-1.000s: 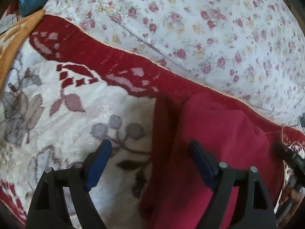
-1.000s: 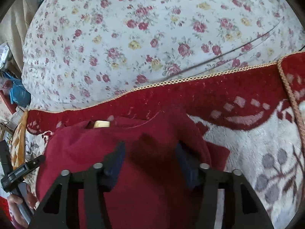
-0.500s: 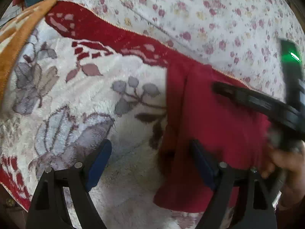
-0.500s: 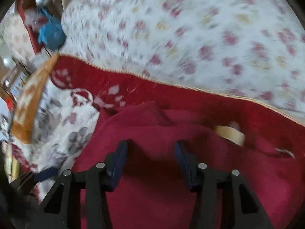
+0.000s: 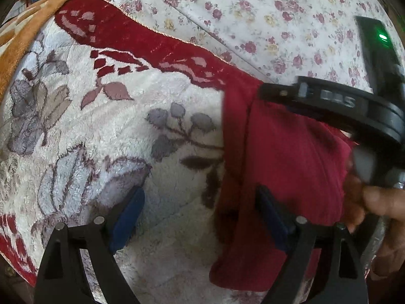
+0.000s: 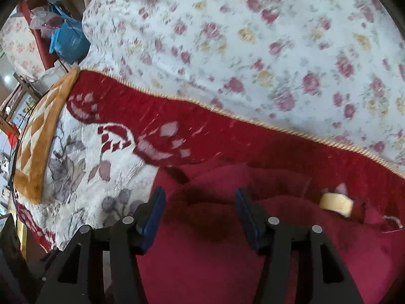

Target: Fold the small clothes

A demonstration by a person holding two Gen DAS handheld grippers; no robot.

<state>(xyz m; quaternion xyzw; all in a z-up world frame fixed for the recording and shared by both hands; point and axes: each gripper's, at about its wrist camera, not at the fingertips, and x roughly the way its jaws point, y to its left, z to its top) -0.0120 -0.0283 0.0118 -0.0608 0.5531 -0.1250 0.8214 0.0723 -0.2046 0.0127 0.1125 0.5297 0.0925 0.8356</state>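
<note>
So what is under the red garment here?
The red garment lies on a plush blanket with a grey flower pattern and a red border; a floral sheet lies beyond. The blanket directly beneath the garment is covered from view.

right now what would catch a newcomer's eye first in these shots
The red garment, folded on the plush blanket, under the open right gripper. Next, the rose-print sheet beyond the blanket's red border. The open left gripper straddles the garment's left edge.
</note>
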